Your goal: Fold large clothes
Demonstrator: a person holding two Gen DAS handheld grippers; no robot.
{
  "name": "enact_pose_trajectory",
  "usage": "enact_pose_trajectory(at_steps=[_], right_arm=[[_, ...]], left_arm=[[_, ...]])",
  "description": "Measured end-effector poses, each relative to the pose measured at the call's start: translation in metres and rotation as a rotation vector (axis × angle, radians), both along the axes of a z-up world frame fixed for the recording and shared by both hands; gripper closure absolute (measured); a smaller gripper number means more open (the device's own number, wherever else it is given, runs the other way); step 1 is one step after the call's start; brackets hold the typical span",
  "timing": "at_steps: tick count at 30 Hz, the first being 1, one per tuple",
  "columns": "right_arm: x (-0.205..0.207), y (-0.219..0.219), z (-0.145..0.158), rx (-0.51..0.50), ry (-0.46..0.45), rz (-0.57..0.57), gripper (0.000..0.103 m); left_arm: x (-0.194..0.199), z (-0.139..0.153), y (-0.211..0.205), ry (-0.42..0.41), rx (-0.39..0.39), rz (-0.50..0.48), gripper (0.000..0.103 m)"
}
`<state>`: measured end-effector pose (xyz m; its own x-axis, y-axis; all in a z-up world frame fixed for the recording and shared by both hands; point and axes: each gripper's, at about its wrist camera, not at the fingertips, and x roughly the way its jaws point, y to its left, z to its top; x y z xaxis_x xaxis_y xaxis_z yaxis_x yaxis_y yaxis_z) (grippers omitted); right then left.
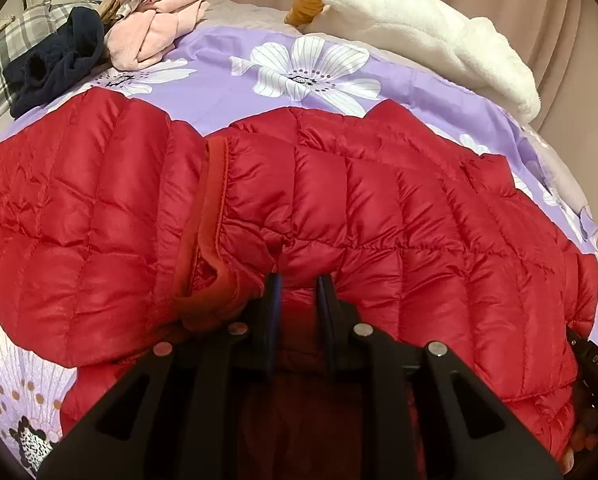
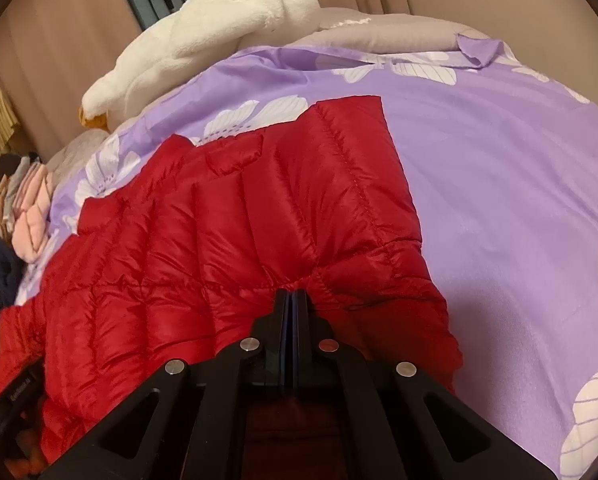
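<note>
We have the red jacket (image 1: 339, 200) spread flat on the bed (image 2: 499, 200) so it can fold. Our left tool (image 1: 299, 280) pinches a bunch of its near edge by the collar, and our right tool (image 2: 295, 294) is pressed together on the hem edge, ready to lift both.

Purple floral bed (image 1: 219, 92) — red jacket (image 1: 379, 184), clothes pile (image 1: 155, 36).

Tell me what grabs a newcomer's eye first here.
A glossy red puffer jacket sprawls across the purple floral bedspread, with the left gripper and the right gripper each pinching its near edge. A fluffy white blanket lies heaped at the far side.
</note>
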<state>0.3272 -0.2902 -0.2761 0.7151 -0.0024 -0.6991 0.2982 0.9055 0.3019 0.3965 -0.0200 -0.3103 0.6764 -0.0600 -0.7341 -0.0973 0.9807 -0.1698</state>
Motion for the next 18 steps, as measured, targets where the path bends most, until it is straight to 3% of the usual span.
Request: enact_pose_trajectory(at_steps=[4,6,8,9,10,11,12,13,16,18], right_arm=[[0.0,-0.003,0.0,-0.013,0.004,0.001,0.103],[-0.009,-0.005,0.009,-0.005,0.035,0.012,0.103],[-0.025,-0.006,0.024,-0.014,0.055,0.049,0.102],[-0.04,-0.007,0.034,-0.042,0.044,0.042,0.092],[-0.048,-0.008,0.038,-0.064,0.035,0.027,0.083],[-0.063,-0.008,0.046,-0.099,0.019,-0.008,0.056],[-0.073,-0.009,0.051,-0.113,0.006,-0.033,0.033],[-0.084,-0.01,0.055,-0.117,-0.019,-0.056,0.029],[-0.108,-0.008,0.059,-0.102,-0.063,-0.09,0.029],[-0.111,-0.003,0.053,-0.14,-0.042,-0.112,0.029]], left_arm=[[-0.006,0.007,0.006,-0.001,-0.015,0.006,0.082],[-0.016,0.022,0.015,0.024,0.029,-0.003,0.082],[-0.036,0.046,0.038,-0.035,0.055,0.017,0.076],[-0.044,0.055,0.051,-0.061,0.061,0.043,0.064],[-0.052,0.063,0.066,-0.077,0.069,0.084,0.028],[-0.062,0.073,0.093,-0.088,0.068,0.158,0.002],[-0.068,0.076,0.112,-0.097,0.054,0.198,0.0],[-0.074,0.078,0.131,-0.102,0.026,0.231,0.002],[-0.091,0.069,0.204,-0.045,-0.078,0.373,0.004],[-0.099,0.054,0.258,-0.014,-0.213,0.443,0.004]])
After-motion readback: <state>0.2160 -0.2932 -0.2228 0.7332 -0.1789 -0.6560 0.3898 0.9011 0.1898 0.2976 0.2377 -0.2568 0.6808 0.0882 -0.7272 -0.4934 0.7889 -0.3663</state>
